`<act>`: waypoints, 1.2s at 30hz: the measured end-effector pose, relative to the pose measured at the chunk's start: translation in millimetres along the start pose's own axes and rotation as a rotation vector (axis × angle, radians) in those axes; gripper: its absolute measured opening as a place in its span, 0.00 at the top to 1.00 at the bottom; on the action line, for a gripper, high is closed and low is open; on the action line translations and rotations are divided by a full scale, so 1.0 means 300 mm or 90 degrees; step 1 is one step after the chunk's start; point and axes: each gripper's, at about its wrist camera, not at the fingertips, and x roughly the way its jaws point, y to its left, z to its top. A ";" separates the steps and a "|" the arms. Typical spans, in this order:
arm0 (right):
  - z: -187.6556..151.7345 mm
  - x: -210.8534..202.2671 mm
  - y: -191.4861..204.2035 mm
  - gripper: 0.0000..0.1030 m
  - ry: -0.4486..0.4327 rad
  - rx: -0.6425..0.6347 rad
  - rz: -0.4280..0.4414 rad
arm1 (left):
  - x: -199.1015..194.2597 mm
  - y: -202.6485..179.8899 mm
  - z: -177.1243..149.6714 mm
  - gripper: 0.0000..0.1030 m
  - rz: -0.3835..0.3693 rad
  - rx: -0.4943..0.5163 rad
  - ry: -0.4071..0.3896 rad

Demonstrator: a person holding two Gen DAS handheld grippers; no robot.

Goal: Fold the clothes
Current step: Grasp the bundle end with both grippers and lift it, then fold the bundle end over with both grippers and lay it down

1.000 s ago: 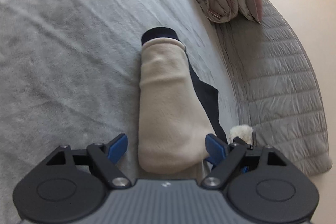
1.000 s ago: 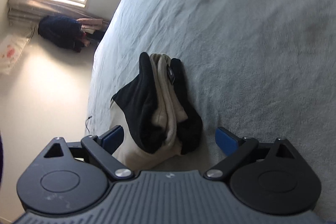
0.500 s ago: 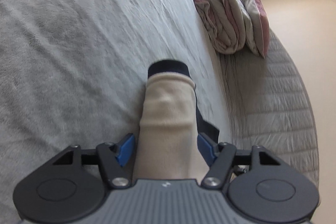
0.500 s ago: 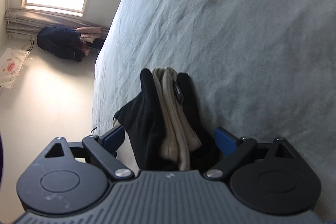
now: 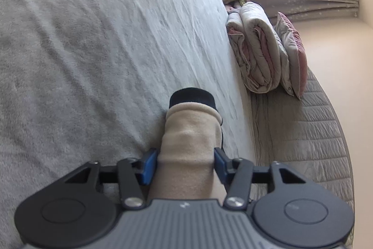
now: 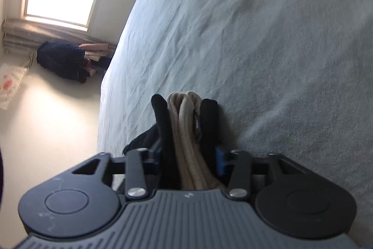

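Note:
A folded beige-and-black garment (image 5: 188, 132) lies near the edge of the grey blanket (image 5: 93, 50) on the bed. My left gripper (image 5: 184, 162) has its jaws closing on the near end, and both blue pads press into the beige fabric. The black end of the bundle sticks out beyond. In the right wrist view the same garment (image 6: 186, 123) shows its stacked edges, black outside and beige inside. My right gripper (image 6: 188, 160) is closing on it too, with the pads squeezing the black layers.
Rolled quilts (image 5: 258, 57) and a pink pillow (image 5: 293, 50) lie at the bed's far right by a window. The bed's quilted side (image 5: 303, 144) drops off just right of the garment. A dark clothes pile (image 6: 63, 60) sits on the pale floor (image 6: 46, 120).
Both grippers moved forward over the garment and their jaws narrowed from wide apart until the pads touch the fabric. The left gripper also rolled and tipped, bringing the window into view.

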 end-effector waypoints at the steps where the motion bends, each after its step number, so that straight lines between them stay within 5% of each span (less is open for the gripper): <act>1: 0.001 -0.004 0.003 0.61 0.000 0.000 0.002 | 0.000 -0.001 0.001 0.57 0.000 -0.004 0.000; 8: 0.000 -0.065 0.028 0.64 -0.019 -0.018 0.030 | 0.025 -0.060 0.001 0.62 0.001 0.006 -0.006; 16: 0.037 -0.171 0.004 0.64 -0.102 0.016 0.028 | 0.165 -0.225 -0.005 0.63 -0.004 0.042 0.018; 36: 0.626 -0.266 -0.117 0.64 -0.261 -0.025 0.032 | 0.831 -0.643 -0.065 0.63 -0.069 0.108 0.014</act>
